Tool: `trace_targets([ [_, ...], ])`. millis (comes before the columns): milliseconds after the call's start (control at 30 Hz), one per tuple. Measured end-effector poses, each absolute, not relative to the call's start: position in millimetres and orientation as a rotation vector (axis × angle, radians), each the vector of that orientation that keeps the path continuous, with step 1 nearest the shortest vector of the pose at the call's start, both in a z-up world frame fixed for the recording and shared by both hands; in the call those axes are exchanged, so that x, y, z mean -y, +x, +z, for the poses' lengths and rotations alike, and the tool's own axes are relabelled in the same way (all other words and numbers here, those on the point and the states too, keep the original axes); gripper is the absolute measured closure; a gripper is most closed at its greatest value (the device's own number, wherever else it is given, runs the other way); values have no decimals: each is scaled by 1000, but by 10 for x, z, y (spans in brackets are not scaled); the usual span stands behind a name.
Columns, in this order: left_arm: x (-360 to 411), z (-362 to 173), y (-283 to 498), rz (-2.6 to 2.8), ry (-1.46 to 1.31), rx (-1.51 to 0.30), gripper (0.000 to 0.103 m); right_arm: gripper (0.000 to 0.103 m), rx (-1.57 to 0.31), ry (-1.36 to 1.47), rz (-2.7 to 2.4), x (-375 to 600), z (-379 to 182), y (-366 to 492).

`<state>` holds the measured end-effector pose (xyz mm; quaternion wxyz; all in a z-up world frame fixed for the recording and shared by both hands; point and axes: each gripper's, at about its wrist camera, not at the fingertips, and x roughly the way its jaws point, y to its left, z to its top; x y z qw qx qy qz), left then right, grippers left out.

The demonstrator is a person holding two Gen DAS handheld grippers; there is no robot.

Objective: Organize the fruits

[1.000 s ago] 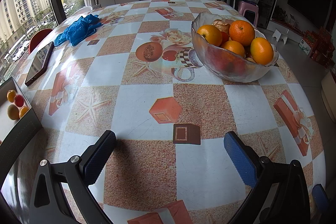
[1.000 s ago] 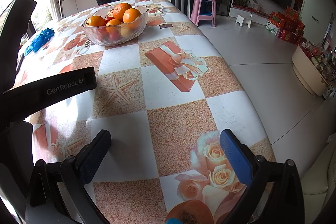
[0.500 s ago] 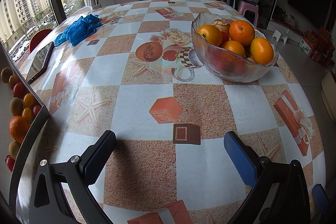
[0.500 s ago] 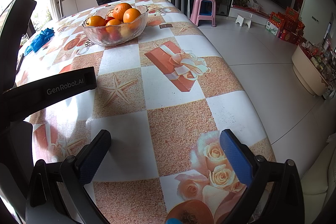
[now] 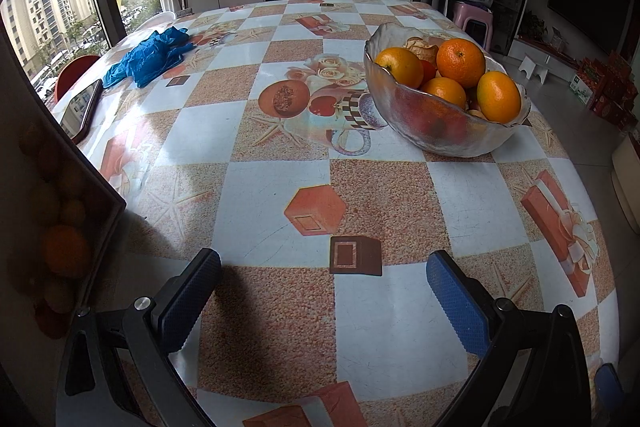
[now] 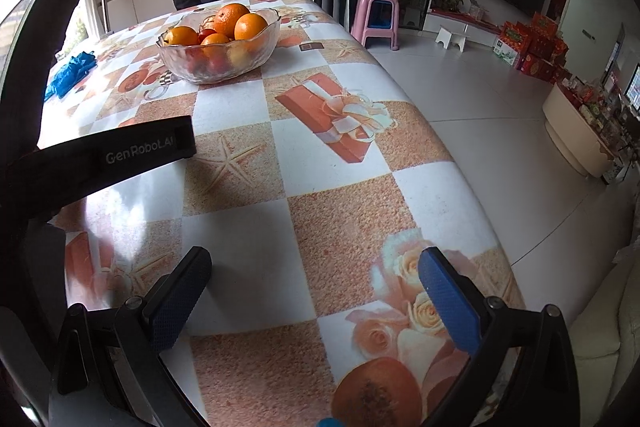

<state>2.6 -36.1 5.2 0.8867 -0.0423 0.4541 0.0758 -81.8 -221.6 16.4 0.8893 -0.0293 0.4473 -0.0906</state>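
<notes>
Progress: nothing started, I judge | left gripper [image 5: 320, 283] and right gripper [image 6: 314, 283]: jaws spread, empty, near edge | round oranges [image 5: 460, 63] piled in frosted glass bowl [image 5: 436, 131], far right.

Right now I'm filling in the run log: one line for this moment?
left gripper: open, empty | right gripper: open, empty | glass bowl: holds oranges | none picked yet

Open tbl [image 5: 320, 163] – bowl [image 5: 440, 131] far right
</notes>
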Motion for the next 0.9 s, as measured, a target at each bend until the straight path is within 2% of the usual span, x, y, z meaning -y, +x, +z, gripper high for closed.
trace_targets([
  [900,366,52,26,158,-89,-944,0,0,-930,-49,-170,2232,151,-795],
])
